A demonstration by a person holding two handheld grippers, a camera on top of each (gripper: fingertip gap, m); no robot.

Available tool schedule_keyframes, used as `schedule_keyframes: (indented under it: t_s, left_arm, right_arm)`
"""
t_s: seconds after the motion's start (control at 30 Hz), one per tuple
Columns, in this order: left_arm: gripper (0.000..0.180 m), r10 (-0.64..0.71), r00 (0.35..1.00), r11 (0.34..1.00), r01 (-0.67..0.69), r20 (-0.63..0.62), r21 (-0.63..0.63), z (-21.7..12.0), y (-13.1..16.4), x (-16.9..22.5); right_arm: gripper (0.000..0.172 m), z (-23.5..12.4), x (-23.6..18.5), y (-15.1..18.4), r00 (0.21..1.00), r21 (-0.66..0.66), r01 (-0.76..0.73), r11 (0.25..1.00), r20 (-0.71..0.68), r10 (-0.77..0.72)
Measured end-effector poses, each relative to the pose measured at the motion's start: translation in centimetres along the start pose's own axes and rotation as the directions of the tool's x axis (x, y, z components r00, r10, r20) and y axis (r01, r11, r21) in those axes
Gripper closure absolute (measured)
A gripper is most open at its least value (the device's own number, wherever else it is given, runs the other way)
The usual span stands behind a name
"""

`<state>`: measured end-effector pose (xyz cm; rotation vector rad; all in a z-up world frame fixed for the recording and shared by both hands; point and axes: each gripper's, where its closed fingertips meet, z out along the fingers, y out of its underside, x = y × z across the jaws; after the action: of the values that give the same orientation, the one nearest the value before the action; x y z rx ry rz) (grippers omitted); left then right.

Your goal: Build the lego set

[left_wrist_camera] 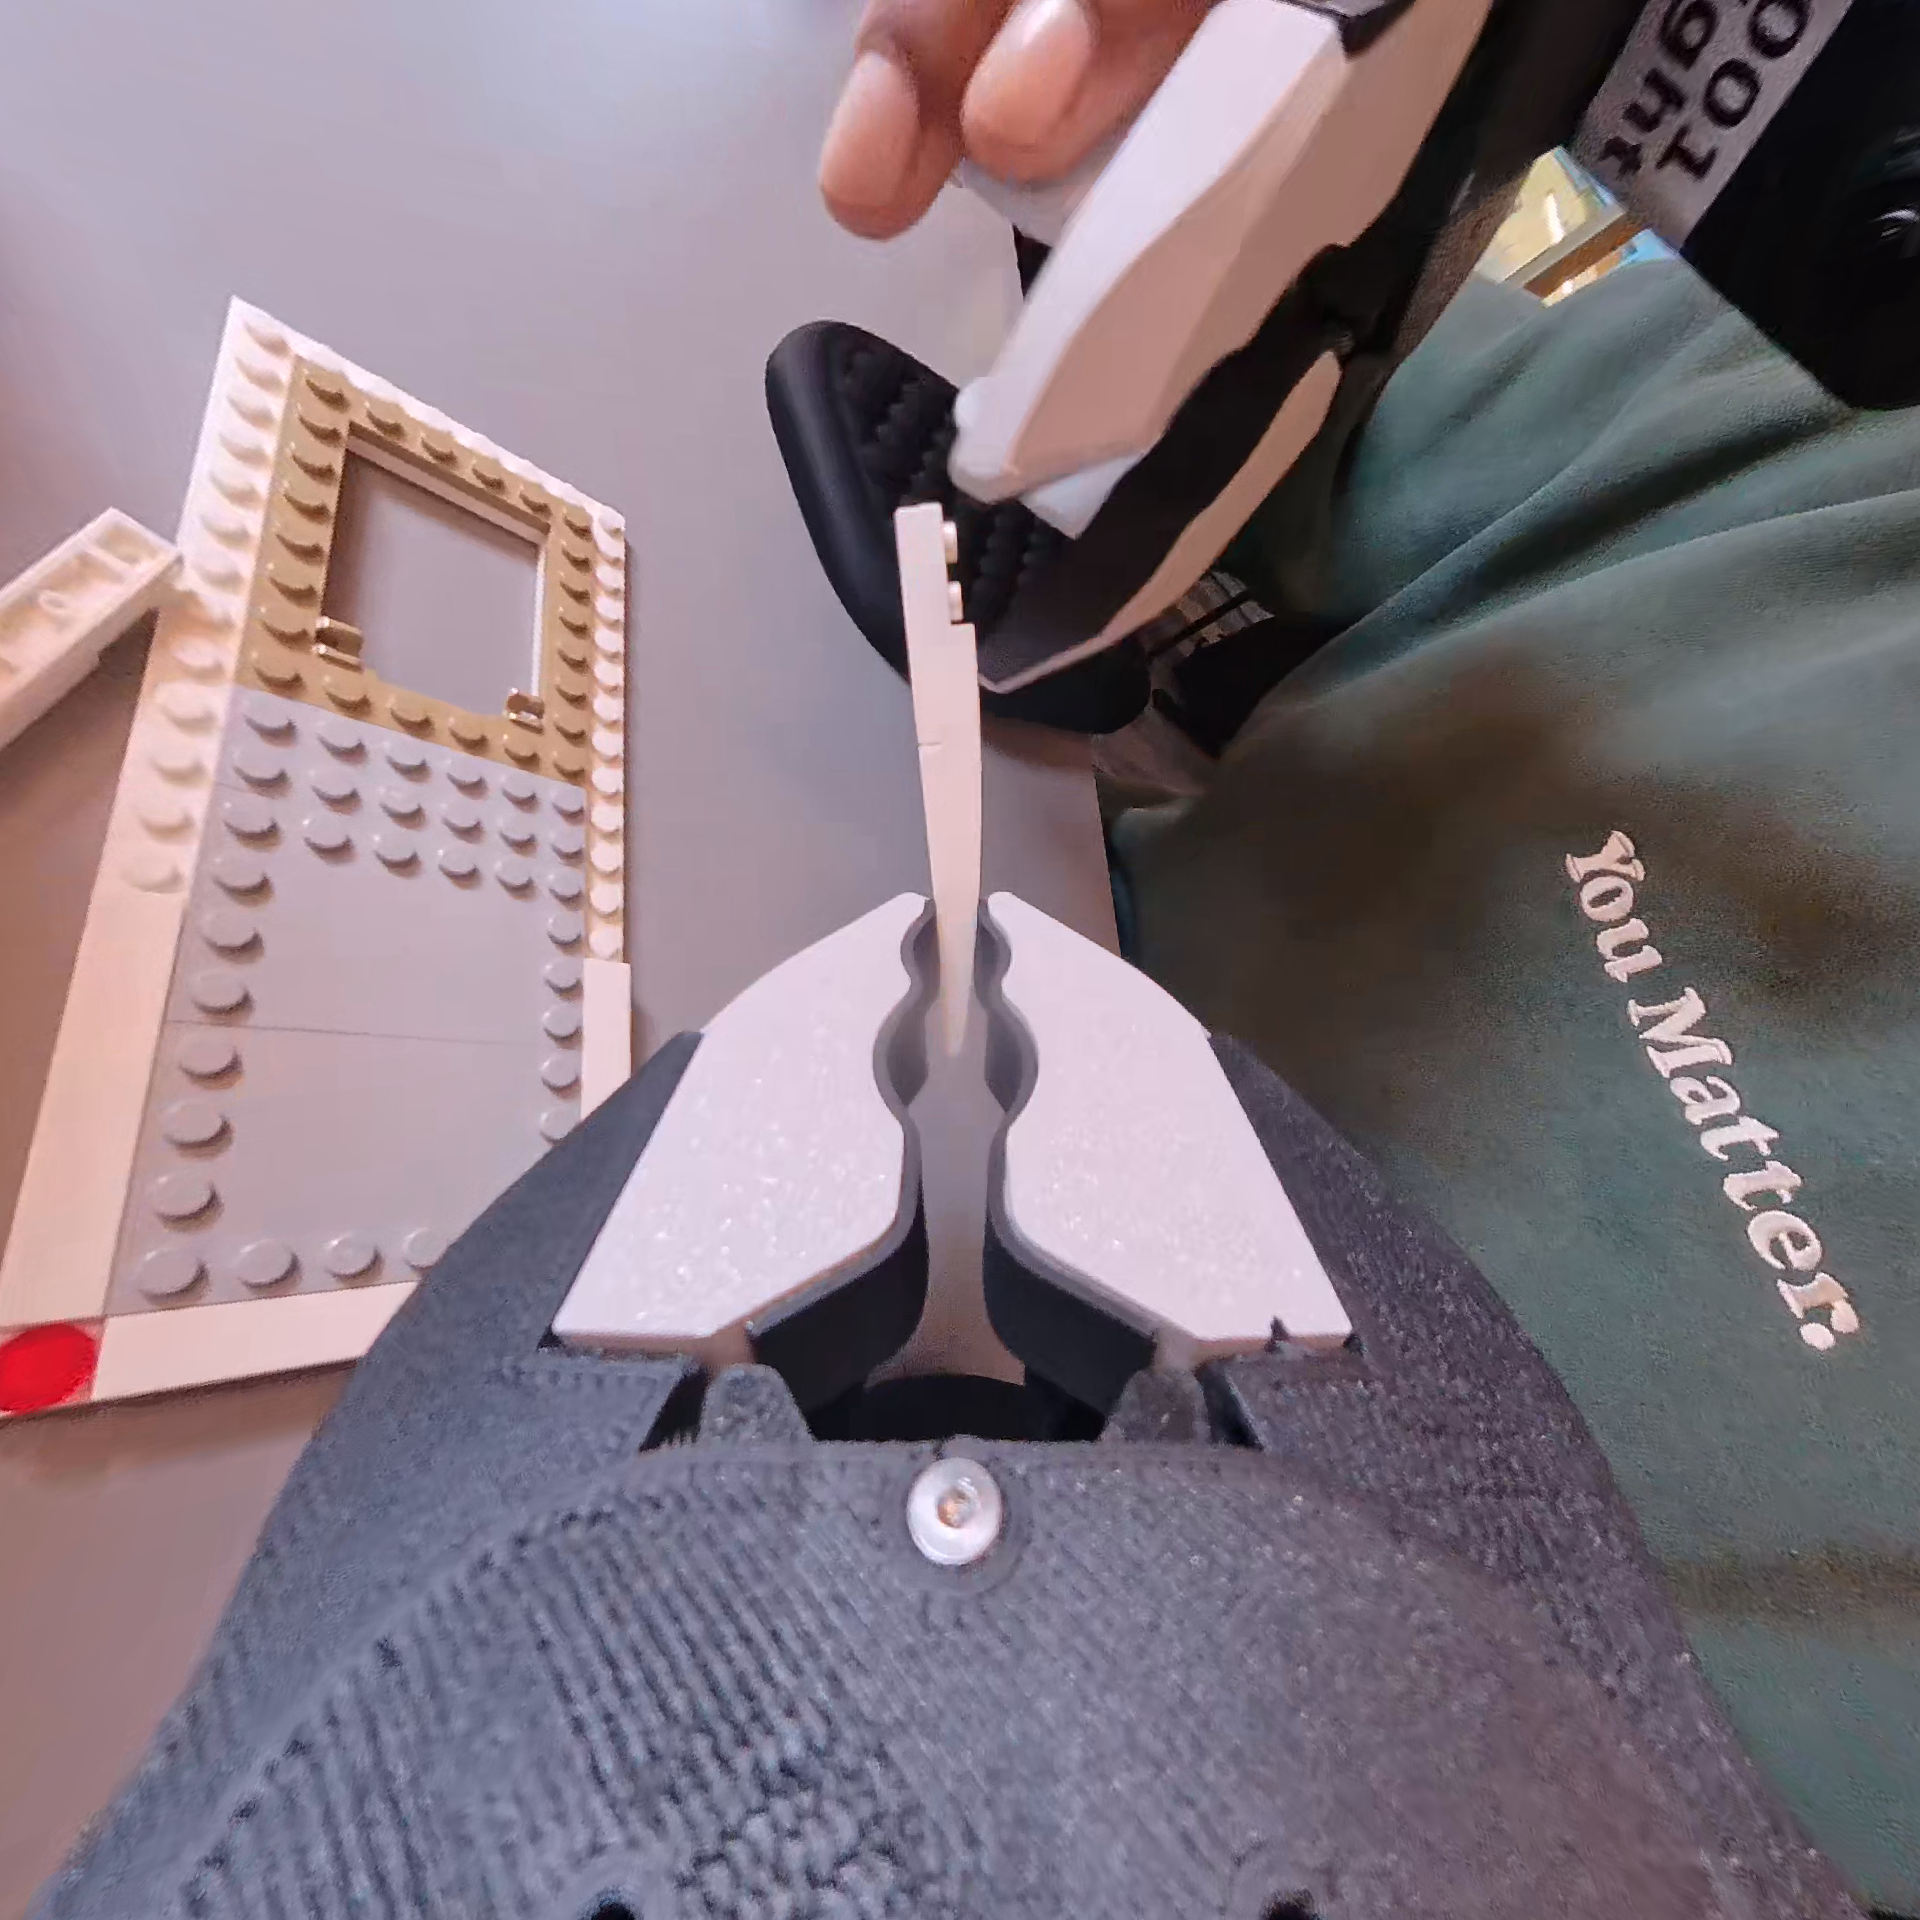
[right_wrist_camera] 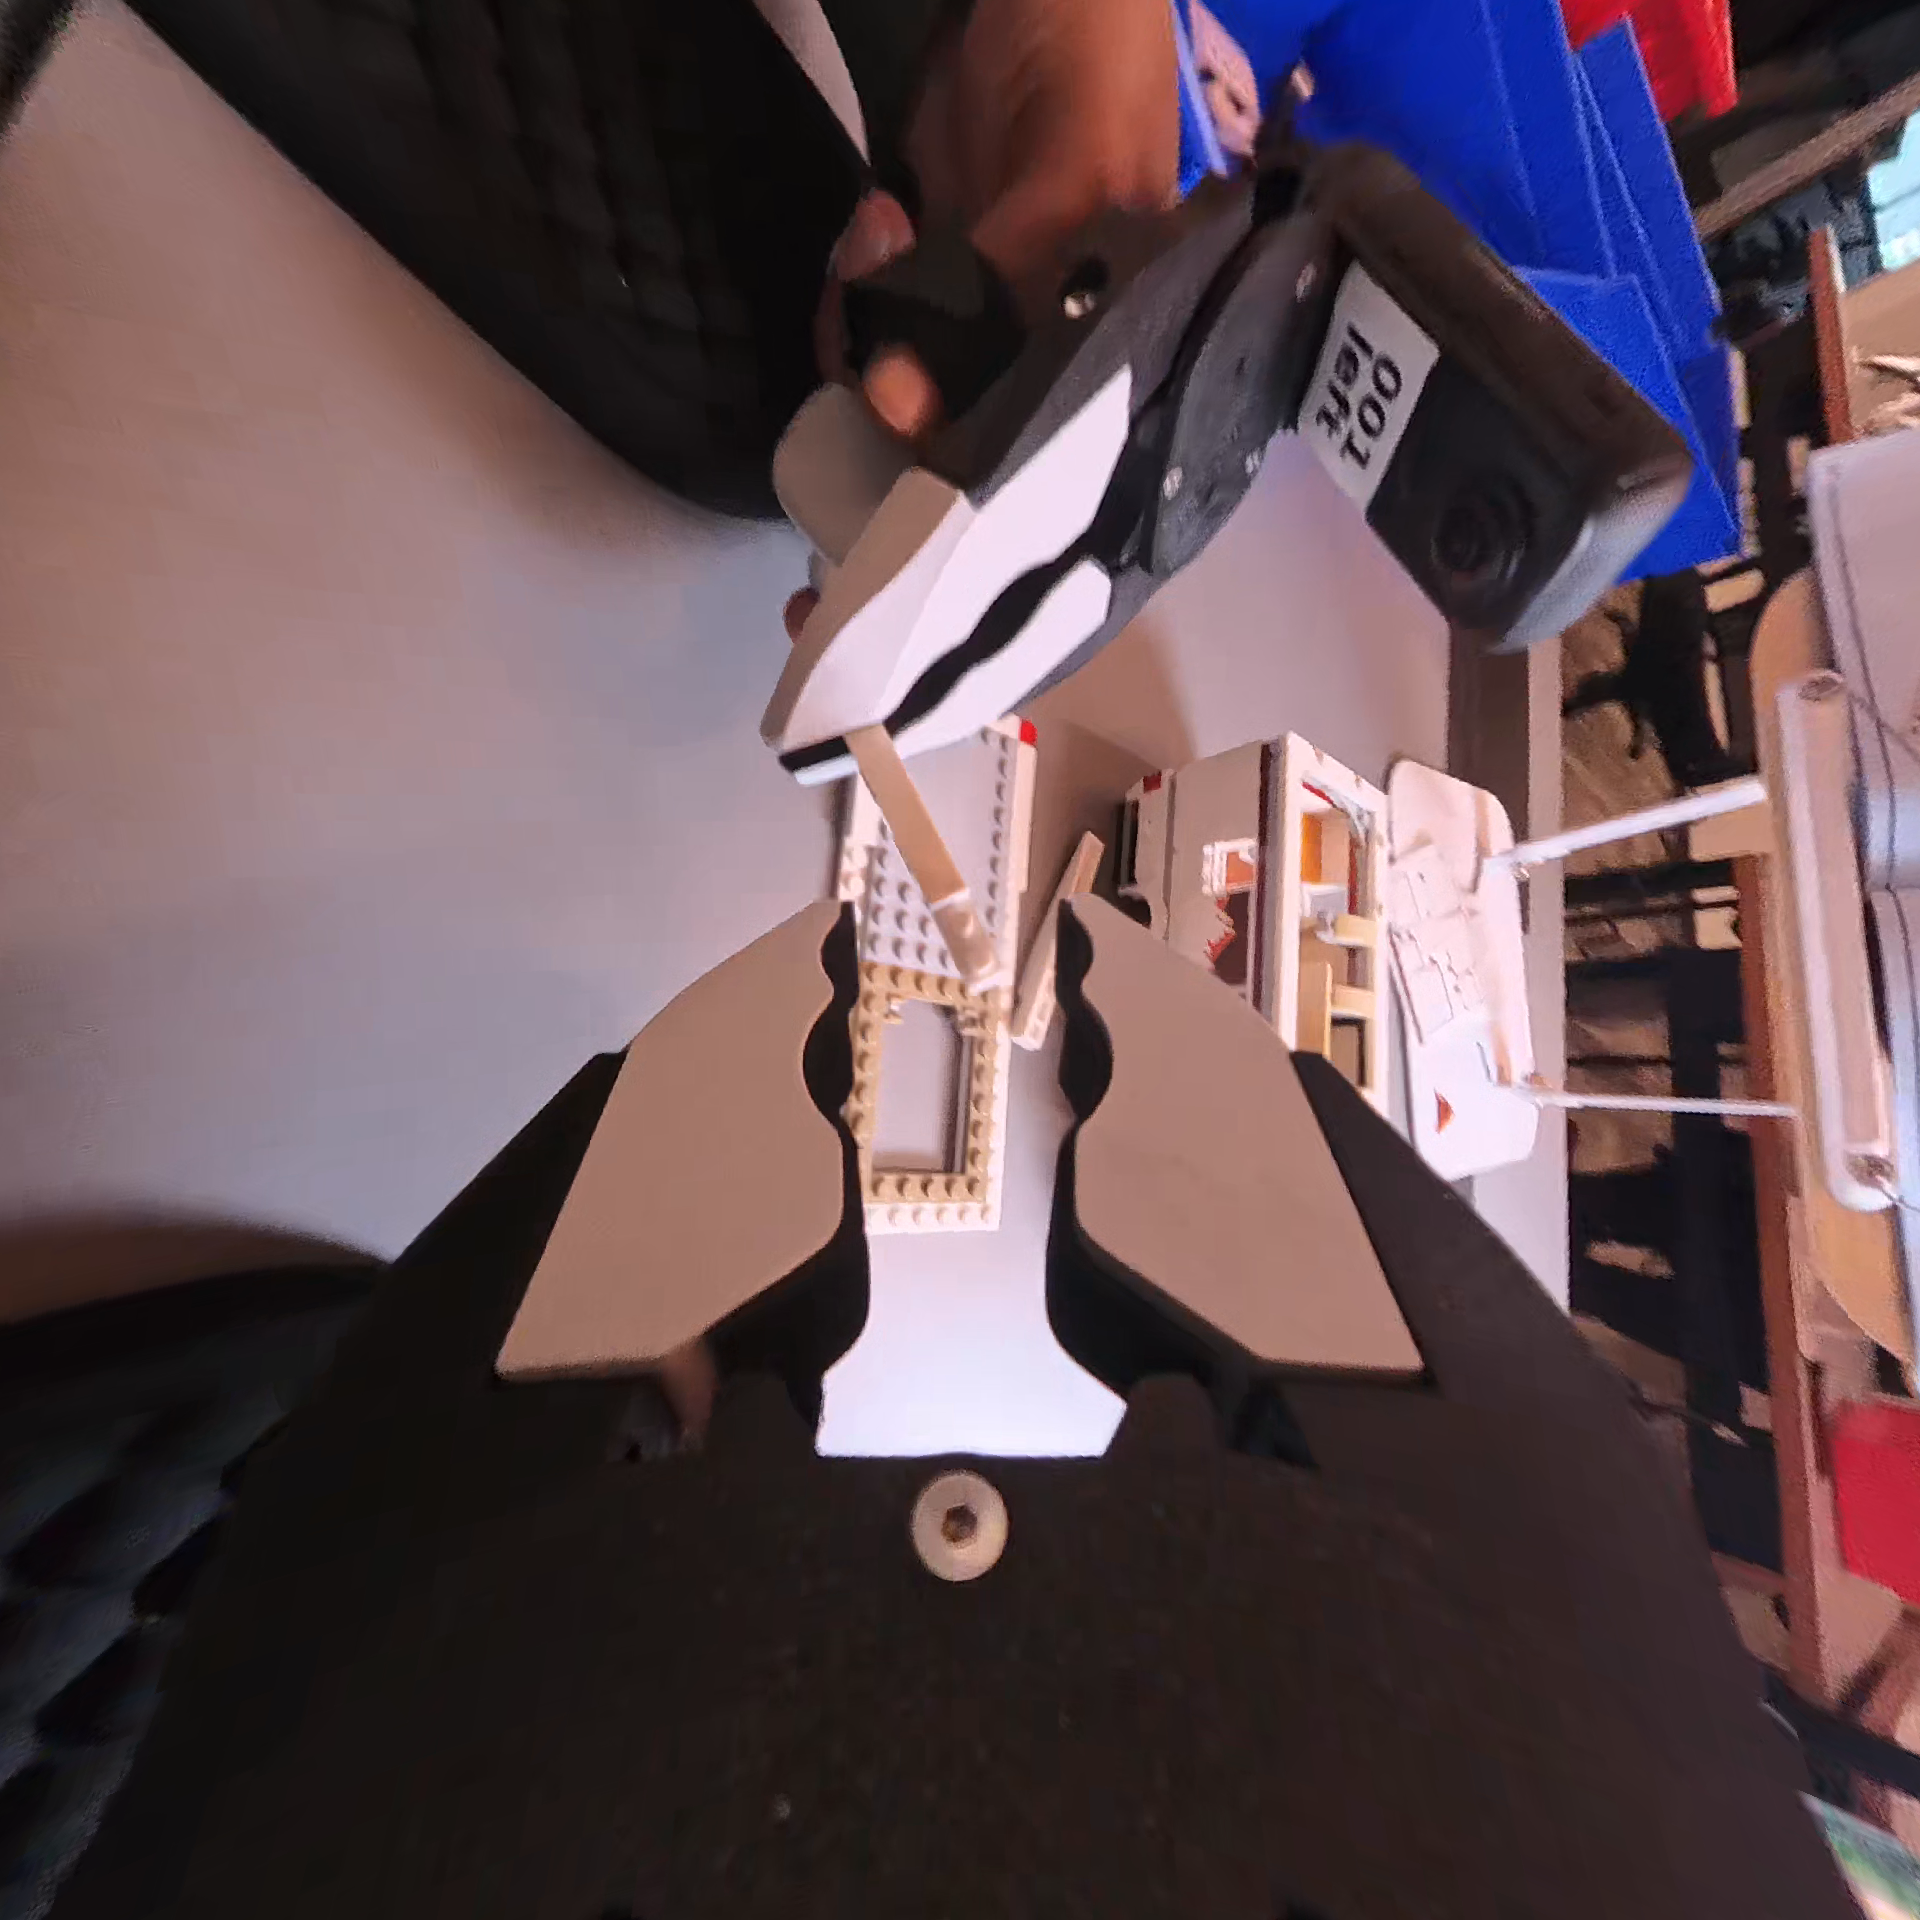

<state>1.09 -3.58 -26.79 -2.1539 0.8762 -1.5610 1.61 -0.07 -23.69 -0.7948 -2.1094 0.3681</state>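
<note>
Left gripper (left_wrist_camera: 951, 935) clenched on thin white brick strip (left_wrist_camera: 945, 727), pads pressed on its near end; strip held edge-on above grey table (left_wrist_camera: 727, 312). Right gripper (right_wrist_camera: 951, 935) released, jaws apart, nothing gripped; hovers just beside strip's far end. Studded white, tan and grey brick plate (left_wrist_camera: 343, 935) laid flat on table, left of strip. Green garment (left_wrist_camera: 1558, 831) seen at right.

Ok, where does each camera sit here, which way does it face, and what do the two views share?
Left wrist view: on the left gripper, looking along its fingers, shut on a thin white strip; the person's hand and green top show.
Right wrist view: on the right gripper, open, facing down at the brick plate on the table.
Shared: strip, plate, and each other's gripper.
</note>
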Motion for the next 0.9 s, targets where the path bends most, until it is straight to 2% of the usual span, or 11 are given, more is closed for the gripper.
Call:
schedule_keyframes:
  t_s: [0.13,0.17,0.2,0.27,0.3,0.37,0.43,0.47,0.53,0.73,0.9]
  left_arm:
    - [0.174,0.005,1.000,1.000,-0.006,-0.027,-0.029,0.4,0.0,0.2]
    - [0.174,0.008,0.999,1.000,-0.009,-0.035,-0.029,0.5,-0.1,0.2]
    - [0.174,0.016,1.000,0.999,-0.017,-0.017,-0.035,0.4,-0.1,-0.1]
    - [0.172,0.066,0.996,0.998,-0.067,0.055,0.015,-0.5,-0.8,-1.1]
    - [0.163,0.107,0.989,0.994,-0.110,0.100,0.026,-1.2,-1.0,-1.4]
    - [0.151,0.233,0.935,0.972,-0.236,0.267,-0.020,-2.7,-0.8,-2.7]
    - [0.150,0.396,0.805,0.918,-0.356,0.441,-0.174,-4.4,-0.1,-4.8]
    - [0.150,0.459,0.739,0.888,-0.393,0.494,-0.238,-4.9,0.1,-5.7]
    - [0.154,0.524,0.670,0.851,-0.442,0.525,-0.284,-4.9,0.1,-6.2]
    - [0.173,0.613,0.588,0.786,-0.517,0.528,-0.338,-3.7,0.0,-6.1]
    - [0.174,0.645,0.571,0.762,-0.532,0.509,-0.369,-2.6,0.0,-5.8]
  right_arm:
    - [0.149,1.4,-0.9,-0.6,0.996,-0.024,0.073,0.997,0.060,-0.071]
    - [0.161,1.8,-1.2,-0.5,0.994,-0.034,0.078,0.996,0.077,-0.075]
    - [0.162,2.1,-1.3,-0.2,0.994,-0.056,0.067,0.996,0.091,-0.062]
    - [0.163,2.4,-0.8,0.9,0.993,-0.093,-0.053,0.994,0.101,0.063]
    - [0.163,2.3,-0.6,1.9,0.982,-0.120,-0.134,0.984,0.115,0.148]
    - [0.164,2.2,-0.7,3.5,0.937,-0.168,-0.290,0.942,0.152,0.316]
    - [0.164,2.4,-1.5,3.8,0.879,-0.188,-0.397,0.898,0.203,0.431]
    - [0.164,2.7,-2.0,4.0,0.864,-0.205,-0.413,0.887,0.219,0.453]
    - [0.164,3.2,-2.5,4.6,0.857,-0.255,-0.408,0.877,0.222,0.464]
    - [0.164,4.3,-3.1,5.3,0.838,-0.321,-0.387,0.864,0.267,0.475]
    - [0.163,4.6,-3.1,5.4,0.828,-0.340,-0.383,0.859,0.286,0.483]
